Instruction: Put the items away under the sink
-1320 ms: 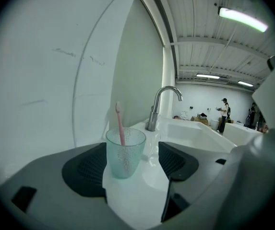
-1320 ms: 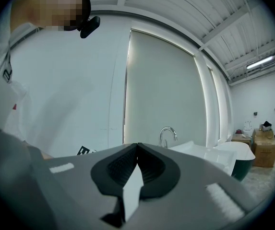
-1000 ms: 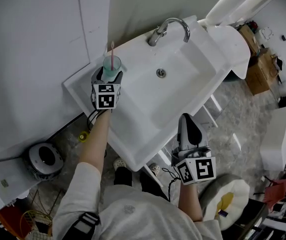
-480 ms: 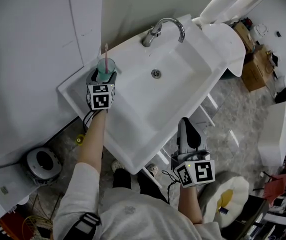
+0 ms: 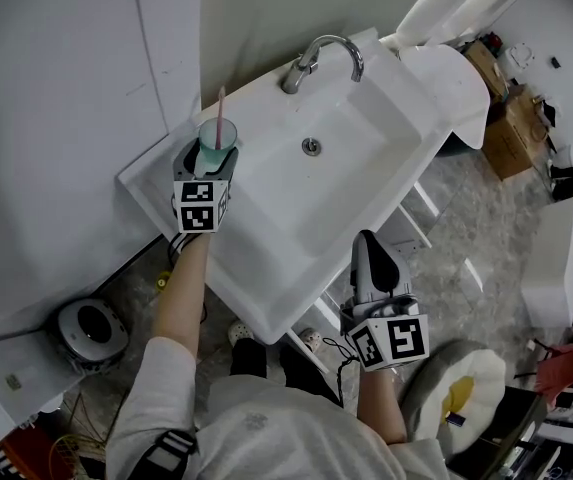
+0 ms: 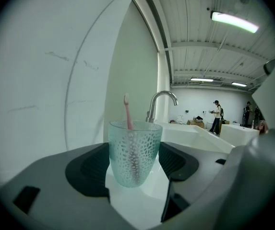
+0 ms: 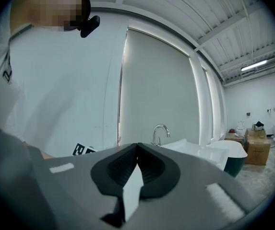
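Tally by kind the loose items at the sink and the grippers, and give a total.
cup: 1
toothbrush: 1
grippers: 2, left gripper and right gripper
total: 4

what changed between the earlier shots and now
Hardly anything. The left gripper already had the cup with the pink toothbrush between its jaws and still grips it at the back left corner of the sink. Its marker cube now sits at a slightly different tilt. The right gripper stays shut off the sink's front edge.
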